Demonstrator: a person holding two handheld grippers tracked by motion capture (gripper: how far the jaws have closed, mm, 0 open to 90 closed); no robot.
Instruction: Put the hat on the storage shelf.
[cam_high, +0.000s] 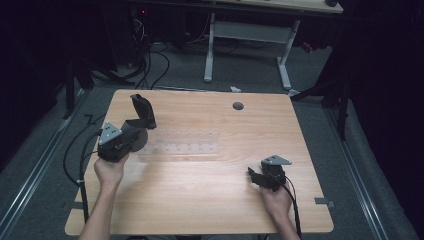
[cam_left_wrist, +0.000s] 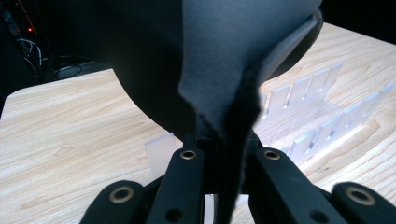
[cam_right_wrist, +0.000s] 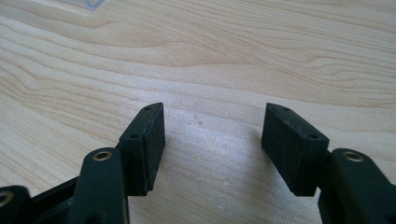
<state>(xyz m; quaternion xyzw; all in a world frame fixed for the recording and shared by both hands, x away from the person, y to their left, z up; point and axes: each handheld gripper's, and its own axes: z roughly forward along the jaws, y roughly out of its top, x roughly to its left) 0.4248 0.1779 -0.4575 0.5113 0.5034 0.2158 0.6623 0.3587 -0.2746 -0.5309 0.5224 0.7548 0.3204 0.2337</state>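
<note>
left gripper (cam_high: 131, 131) is seen clamped on a dark fabric item (cam_high: 142, 111), which is lifted just beside the near-left end of the clear slotted organizer (cam_high: 182, 141). right gripper (cam_high: 257, 178) is held with its jaws apart and nothing between them, well apart from the organizer, low over the wooden table (cam_high: 210, 200). the cloth could be slipped from so narrow a pinch, or the light organizer could be nudged aside by it. the organizer's compartments appear empty.

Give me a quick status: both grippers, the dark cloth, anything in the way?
Left gripper shut on dark cloth, lifted at clear rack's left end. Right gripper open, empty, over bare table. Nothing in the way.
</note>
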